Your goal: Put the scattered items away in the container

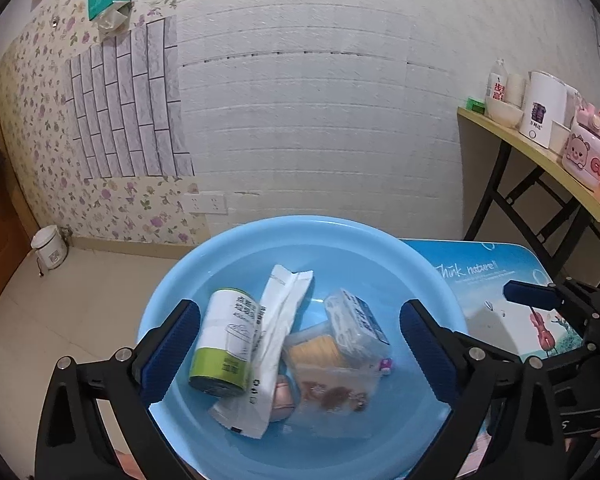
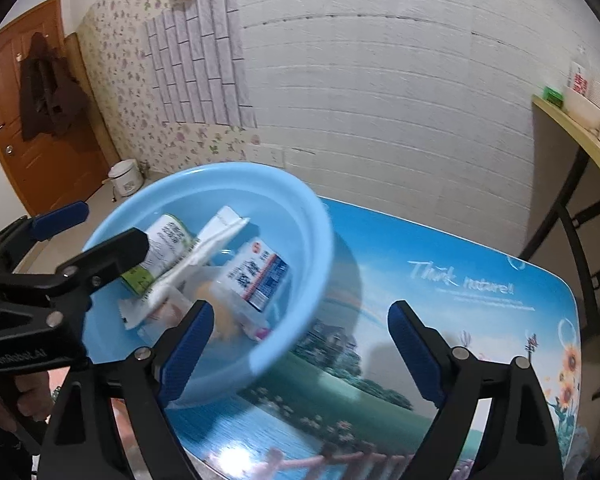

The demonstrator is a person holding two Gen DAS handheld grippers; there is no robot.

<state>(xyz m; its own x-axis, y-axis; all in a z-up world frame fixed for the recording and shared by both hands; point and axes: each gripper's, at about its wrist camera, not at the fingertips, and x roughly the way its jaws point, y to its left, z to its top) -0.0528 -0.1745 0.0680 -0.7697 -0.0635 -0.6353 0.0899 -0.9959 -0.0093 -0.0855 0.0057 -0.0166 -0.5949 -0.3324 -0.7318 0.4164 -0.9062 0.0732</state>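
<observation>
Several items — a green-and-white can, a white pouch and a wrapped tissue pack — lay inside the blue basin on the printed surface. The left tool stood apart over them, holding nothing; the right tool gaped empty beside the basin.

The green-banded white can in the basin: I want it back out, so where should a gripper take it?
Grip the white can across its round body, coming from above on its free left side. It lies tilted in the blue basin, and the white pouch leans along its right.
</observation>
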